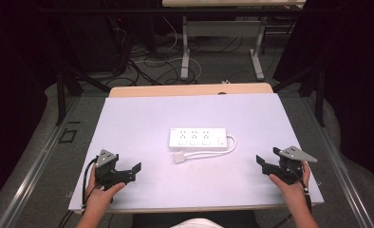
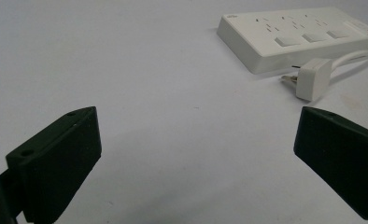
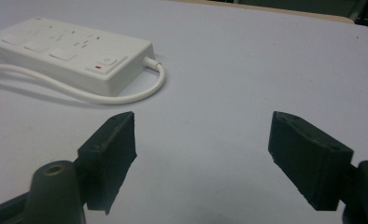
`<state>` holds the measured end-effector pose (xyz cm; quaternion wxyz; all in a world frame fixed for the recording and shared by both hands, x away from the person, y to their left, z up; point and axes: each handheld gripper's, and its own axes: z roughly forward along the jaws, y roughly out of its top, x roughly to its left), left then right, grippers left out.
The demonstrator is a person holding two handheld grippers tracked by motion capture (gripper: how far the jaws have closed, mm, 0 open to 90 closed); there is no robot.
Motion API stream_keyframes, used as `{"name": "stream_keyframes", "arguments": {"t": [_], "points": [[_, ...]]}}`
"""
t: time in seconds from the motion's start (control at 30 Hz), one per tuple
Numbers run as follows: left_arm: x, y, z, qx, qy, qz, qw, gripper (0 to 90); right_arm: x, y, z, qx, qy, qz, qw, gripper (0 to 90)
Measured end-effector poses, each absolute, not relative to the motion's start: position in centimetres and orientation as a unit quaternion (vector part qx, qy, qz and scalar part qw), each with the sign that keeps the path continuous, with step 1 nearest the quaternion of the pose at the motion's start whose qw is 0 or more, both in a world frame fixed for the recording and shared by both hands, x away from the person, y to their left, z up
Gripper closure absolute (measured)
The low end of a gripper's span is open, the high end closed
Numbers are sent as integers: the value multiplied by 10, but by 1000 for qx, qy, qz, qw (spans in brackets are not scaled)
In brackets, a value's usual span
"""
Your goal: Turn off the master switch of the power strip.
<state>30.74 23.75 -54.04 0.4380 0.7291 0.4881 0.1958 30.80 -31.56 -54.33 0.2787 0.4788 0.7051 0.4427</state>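
Both my claws, left (image 1: pixel 136 170) and right (image 1: pixel 262 163), sit released, well apart from the power strip (image 1: pixel 198 138). Its loose plug (image 1: pixel 179 157) could skid if nudged.

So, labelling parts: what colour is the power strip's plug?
White plug, clearest in the left gripper view.

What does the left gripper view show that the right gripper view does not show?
Left gripper view: the white plug with its metal pins, lying beside the power strip, and this claw's two black jaws standing wide apart.

Right gripper view: the cable leaving the strip's end in a loop, the strip's red-marked switch, the table's far wooden edge, and the other claw's jaws, also wide apart.

Both: the white power strip with its three square buttons, on the pale table surface.
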Motion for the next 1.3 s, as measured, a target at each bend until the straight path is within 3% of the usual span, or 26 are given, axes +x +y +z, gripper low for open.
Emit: {"name": "stream_keyframes", "arguments": {"t": [0.5, 0.8, 1.3], "points": [[305, 240, -543, 729, 487, 200, 438, 11, 312, -305, -545, 442, 730, 436, 287, 275], [305, 240, -543, 727, 487, 201, 441, 11, 312, -298, -539, 431, 747, 423, 279, 364], [306, 237, -544, 733, 481, 207, 434, 11, 314, -294, -529, 437, 760, 407, 257, 363]]}}
